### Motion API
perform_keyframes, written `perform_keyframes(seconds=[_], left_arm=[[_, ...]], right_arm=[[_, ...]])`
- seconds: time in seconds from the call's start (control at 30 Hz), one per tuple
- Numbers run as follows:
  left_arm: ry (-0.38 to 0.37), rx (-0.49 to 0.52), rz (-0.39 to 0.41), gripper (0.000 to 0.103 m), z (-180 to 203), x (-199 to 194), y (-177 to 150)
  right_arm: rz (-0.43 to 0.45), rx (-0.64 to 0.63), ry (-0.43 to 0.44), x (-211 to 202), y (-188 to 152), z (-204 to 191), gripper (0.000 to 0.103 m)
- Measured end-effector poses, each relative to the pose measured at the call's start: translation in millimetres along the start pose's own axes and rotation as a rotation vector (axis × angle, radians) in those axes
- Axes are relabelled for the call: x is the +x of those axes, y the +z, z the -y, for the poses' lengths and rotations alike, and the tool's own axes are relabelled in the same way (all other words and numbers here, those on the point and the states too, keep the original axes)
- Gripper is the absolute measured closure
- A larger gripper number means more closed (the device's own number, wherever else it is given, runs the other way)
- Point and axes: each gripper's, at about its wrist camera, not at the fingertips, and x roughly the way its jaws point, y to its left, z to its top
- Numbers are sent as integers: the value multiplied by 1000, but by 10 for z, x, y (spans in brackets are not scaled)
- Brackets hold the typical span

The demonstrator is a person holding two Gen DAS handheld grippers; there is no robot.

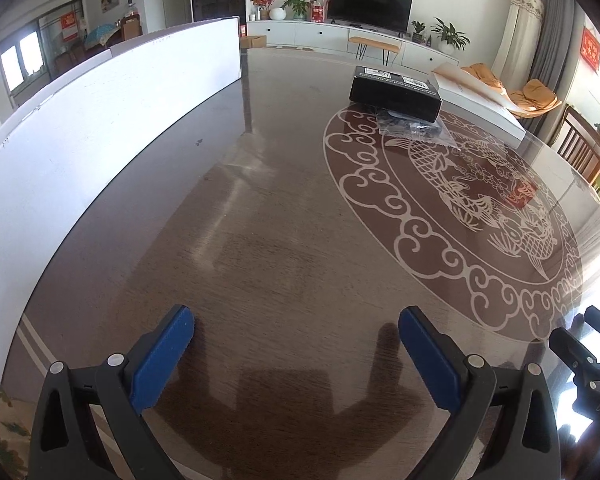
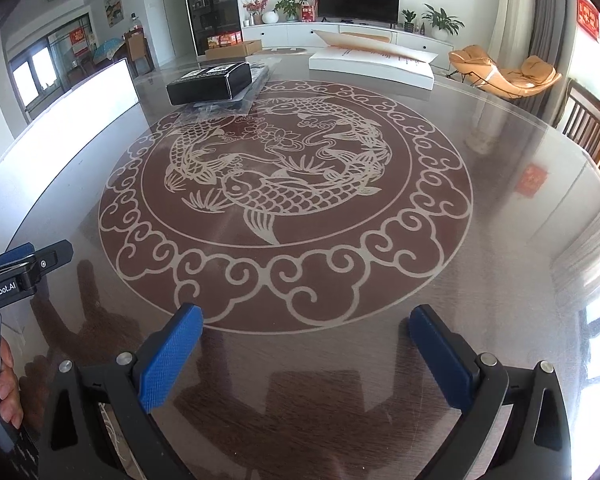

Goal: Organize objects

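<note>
A black box [image 1: 394, 90] [image 2: 210, 83] lies on a clear plastic bag of dark parts [image 1: 418, 126] [image 2: 216, 106] at the far side of the glass-topped table [image 1: 260, 220] [image 2: 500, 220]. A flat white box [image 1: 480, 100] [image 2: 374, 64] lies beyond, to the right. My left gripper [image 1: 296, 330] is open and empty, low over the near table edge. My right gripper [image 2: 306, 320] is open and empty over the near rim of the fish pattern. The left gripper's side shows at the left of the right wrist view [image 2: 24, 268].
A tall white panel [image 1: 100, 120] [image 2: 72, 120] stands along the table's left edge. A round fish-and-cloud pattern [image 2: 284, 200] fills the table's middle. Wooden chairs [image 2: 592, 128] stand at the right. A TV cabinet [image 2: 340, 32] and orange lounge chair [image 2: 504, 74] are beyond.
</note>
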Motion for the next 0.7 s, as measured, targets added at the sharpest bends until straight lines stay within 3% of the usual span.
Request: perform_keyframes(seconds=[0.7], left_arm=[[22, 15, -9, 0, 29, 18, 17]], right_arm=[[-11, -21, -20, 37, -4, -28, 0]])
